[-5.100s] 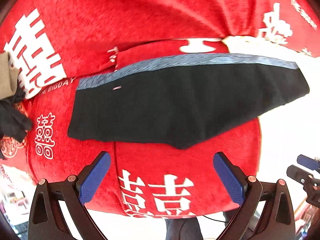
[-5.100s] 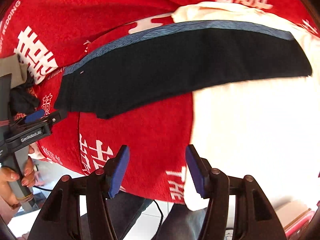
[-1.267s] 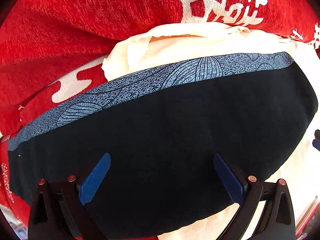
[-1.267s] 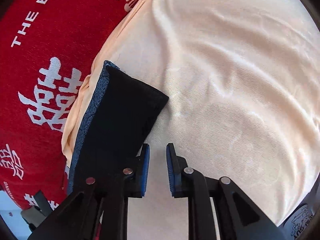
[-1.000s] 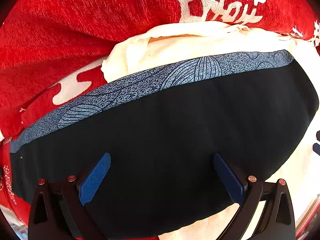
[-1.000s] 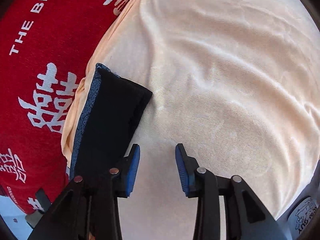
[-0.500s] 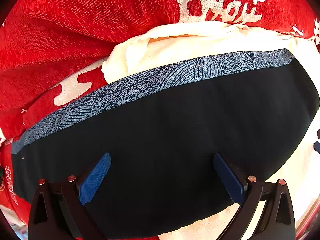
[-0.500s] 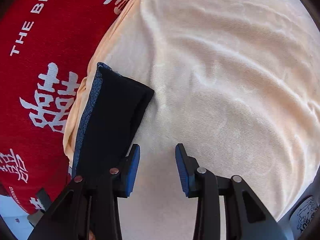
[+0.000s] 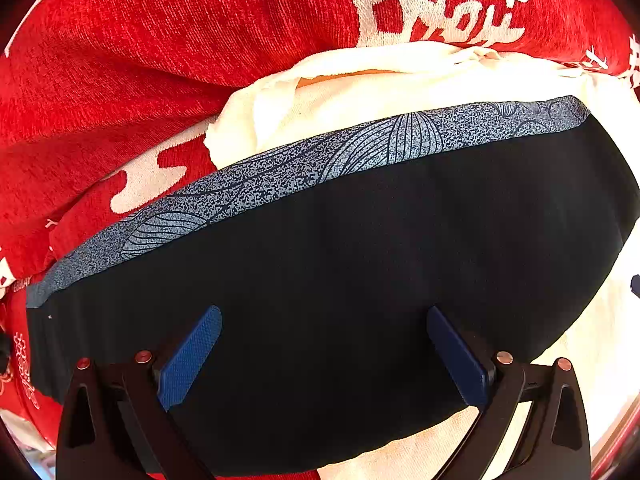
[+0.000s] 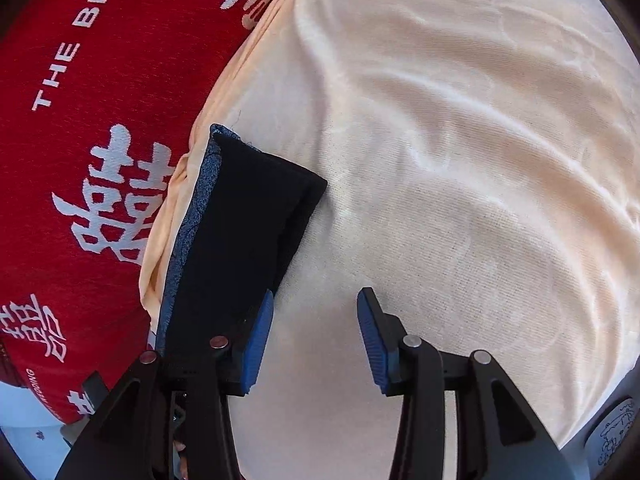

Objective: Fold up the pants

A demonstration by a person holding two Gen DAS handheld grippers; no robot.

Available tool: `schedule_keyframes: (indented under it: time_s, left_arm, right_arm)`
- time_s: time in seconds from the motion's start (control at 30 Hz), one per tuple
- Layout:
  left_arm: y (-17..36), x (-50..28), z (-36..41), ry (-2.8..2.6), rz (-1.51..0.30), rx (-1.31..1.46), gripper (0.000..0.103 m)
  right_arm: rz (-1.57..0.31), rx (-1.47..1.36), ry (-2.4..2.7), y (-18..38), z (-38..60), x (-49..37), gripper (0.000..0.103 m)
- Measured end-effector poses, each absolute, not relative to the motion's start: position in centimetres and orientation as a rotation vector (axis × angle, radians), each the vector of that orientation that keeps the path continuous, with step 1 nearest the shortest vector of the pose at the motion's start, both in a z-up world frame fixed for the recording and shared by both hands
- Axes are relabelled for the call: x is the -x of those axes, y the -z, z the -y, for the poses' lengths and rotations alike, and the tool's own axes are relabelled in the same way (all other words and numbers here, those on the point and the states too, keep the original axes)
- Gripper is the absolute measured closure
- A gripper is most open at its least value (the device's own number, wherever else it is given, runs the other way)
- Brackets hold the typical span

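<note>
Left wrist view shows the pants [image 9: 340, 280], black with a speckled blue patterned band [image 9: 320, 156] along their far edge, lying flat as a long folded strip that fills the middle of the frame from lower left to far right. They rest partly on a cream towel [image 9: 360, 80] in the upper centre and partly on a red blanket [image 9: 160, 40] with white characters that covers the top and left of the frame. Your left gripper [image 9: 324, 356] sits at the bottom centre pointing steeply down at the black cloth, its blue pads spread wide with nothing pinched between them; it seems poised over the strip's middle, probably to pin or mark the next fold line. In the right wrist view, the narrow end of the pants [image 10: 240, 232] runs from centre left down toward the lower left, over the seam where cream towel [image 10: 480, 160] meets red blanket [image 10: 80, 80]. Your right gripper [image 10: 312, 332] sits at the bottom centre, its jaws opening, with only bare towel between them; the left pad lies just beside the trouser edge, and contact cannot be judged. That placement suggests you are lining up to take this end and carry it across.
</note>
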State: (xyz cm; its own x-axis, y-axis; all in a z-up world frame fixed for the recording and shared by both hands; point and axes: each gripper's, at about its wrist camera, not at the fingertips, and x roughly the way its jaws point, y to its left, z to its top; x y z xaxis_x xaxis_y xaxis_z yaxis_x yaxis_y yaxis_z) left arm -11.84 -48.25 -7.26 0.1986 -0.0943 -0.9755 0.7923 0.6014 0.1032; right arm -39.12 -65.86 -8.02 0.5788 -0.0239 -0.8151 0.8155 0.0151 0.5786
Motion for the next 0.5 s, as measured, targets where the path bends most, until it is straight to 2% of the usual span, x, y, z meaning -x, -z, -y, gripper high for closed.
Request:
schedule_keyframes:
  time_s: [0.5]
  left_arm:
    - [7.4, 12.0, 48.2, 0.693, -1.221, -0.704, 0.000]
  right_arm:
    - [-0.614, -1.438, 0.581, 9.4, 65.9, 37.8, 0.055]
